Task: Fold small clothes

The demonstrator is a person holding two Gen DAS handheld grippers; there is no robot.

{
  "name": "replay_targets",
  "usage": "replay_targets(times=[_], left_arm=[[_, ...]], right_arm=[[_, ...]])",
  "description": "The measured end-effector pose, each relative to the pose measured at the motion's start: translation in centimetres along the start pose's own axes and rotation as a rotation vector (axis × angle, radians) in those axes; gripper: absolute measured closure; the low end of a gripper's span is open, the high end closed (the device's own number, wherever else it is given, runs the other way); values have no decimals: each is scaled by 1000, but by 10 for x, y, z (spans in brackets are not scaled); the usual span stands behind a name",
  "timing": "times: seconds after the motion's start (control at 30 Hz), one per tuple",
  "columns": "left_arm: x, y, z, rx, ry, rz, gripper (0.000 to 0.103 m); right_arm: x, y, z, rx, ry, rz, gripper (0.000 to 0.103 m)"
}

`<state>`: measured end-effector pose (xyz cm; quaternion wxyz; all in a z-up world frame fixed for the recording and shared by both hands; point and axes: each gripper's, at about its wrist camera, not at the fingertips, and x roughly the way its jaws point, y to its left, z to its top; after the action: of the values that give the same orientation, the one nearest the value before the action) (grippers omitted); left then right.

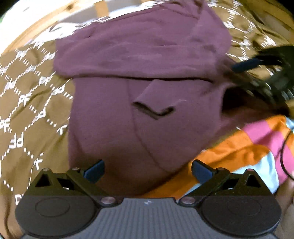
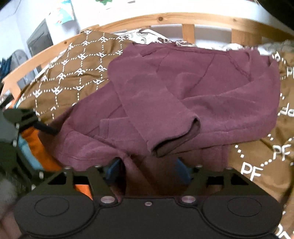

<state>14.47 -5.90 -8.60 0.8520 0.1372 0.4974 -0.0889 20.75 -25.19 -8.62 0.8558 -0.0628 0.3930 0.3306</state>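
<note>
- The left gripper (image 1: 148,170) stood wide open with nothing between its blue pads; its jaws hovered over the near end of the maroon sweatshirt (image 1: 139,88).
- The right gripper (image 2: 147,171) had maroon cloth bunched between its blue pads (image 2: 114,168). The jaws looked partly closed on the garment's near edge, though the cloth hid the contact itself, so a firm grip could not be confirmed.
- In the left wrist view, the right gripper (image 1: 257,62) appeared at the garment's right edge, touching or just beside the fabric there.
- The sweatshirt lay directly ahead of both tools on the brown patterned bedspread (image 1: 23,103). From the left gripper, its long axis ran straight away from the jaws toward the wooden bed frame (image 2: 165,17).
- One sleeve (image 2: 161,117) lay folded across the body, with its open cuff toward the right gripper.
- An orange, pink and blue cloth (image 1: 248,147) lay beside the near right corner of the sweatshirt, partly under it.
- Judgement: the right gripper was the nearer to a working edge; the coming fold likely ran along the long axis, away from the tools.
</note>
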Motion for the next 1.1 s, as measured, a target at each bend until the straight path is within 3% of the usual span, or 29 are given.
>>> replay_targets(times=[0.1, 0.2, 0.33, 0.47, 0.57, 0.7, 0.93, 1.1], left_arm=[[-1, 15, 2, -70, -3, -25, 1], [-2, 24, 4, -117, -7, -41, 1], [-6, 29, 3, -156, -13, -68, 1], [-9, 31, 3, -179, -21, -91, 1], [-11, 32, 4, -184, -26, -98, 1], [-13, 30, 4, -176, -42, -112, 1], [-22, 12, 2, -72, -90, -142, 1], [-15, -5, 4, 12, -70, -80, 1]], right_arm=[[-9, 17, -2, -118, -32, -55, 19], [-13, 38, -7, -259, -48, -51, 8], [-1, 75, -22, -491, 27, -68, 5], [23, 100, -38, -669, 109, -169, 5], [27, 100, -36, -667, 80, -225, 2], [17, 94, -31, -663, -32, -349, 6], [-6, 68, -10, -479, -165, -354, 6], [-9, 51, 0, -330, -178, -330, 6]])
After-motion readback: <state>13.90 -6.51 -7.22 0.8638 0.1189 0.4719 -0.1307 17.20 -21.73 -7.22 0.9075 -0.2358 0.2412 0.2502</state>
